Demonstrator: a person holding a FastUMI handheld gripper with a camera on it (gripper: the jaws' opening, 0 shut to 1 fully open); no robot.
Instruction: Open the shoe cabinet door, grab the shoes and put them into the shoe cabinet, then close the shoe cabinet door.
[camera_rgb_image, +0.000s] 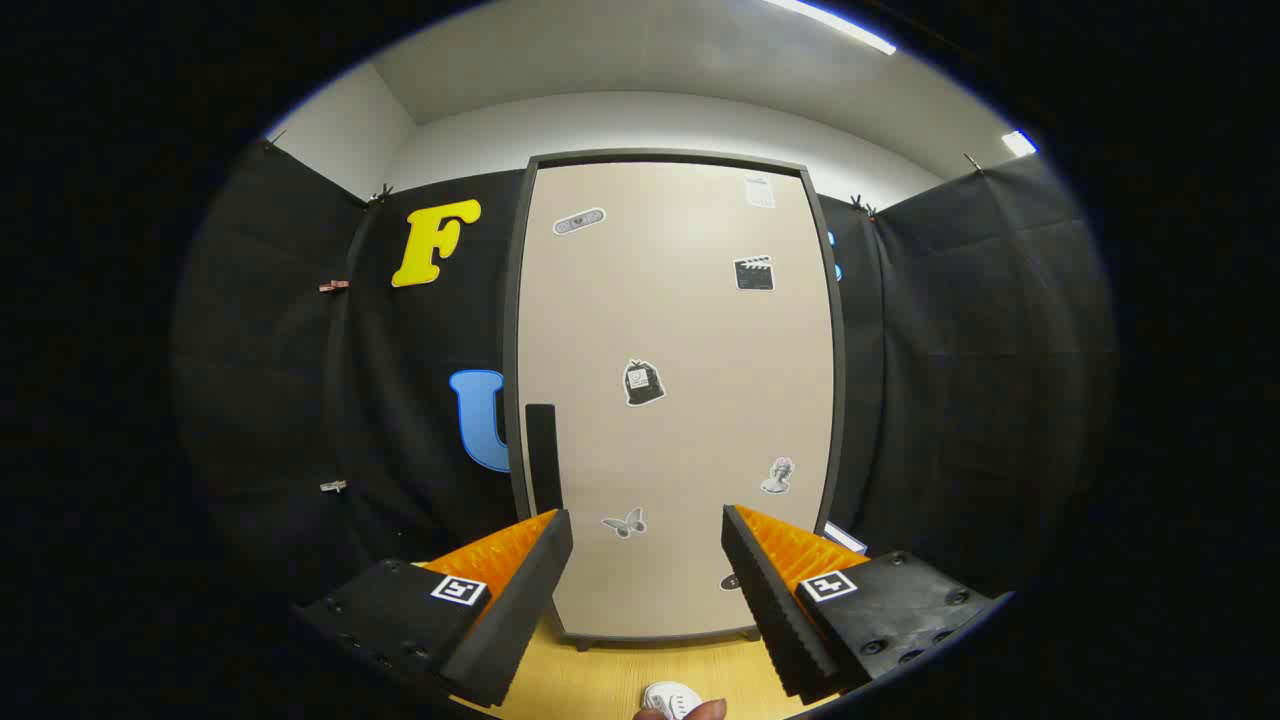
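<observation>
So the whole thing was set on a light wood-grain floor (610, 675), with black cloth walls (960, 380) hung around the booth and pinned up by small clips along the top. Above the cloth, plain white room walls and a pale ceiling could be seen, with a strip light (835, 25) up there.

The shoe cabinet (675, 400) was stood upright against the back cloth, straight ahead of the fingers and beyond them. Its door was shut. The front was a flat beige panel in a dark grey frame, with a dark vertical handle (543, 455) mounted low down by its left edge. A bunch of little stickers were stuck over the door, a butterfly (625, 522) and a clapperboard (754, 273) among them. Small feet were tucked under the bottom edge.

The gripper (647, 545) was held wide open with nothing between the fingers. It was kept back from the door, not touching it.

Down between the fingers something small, round and white (670, 698) was caught partly. What it was couldn't really be told.
</observation>
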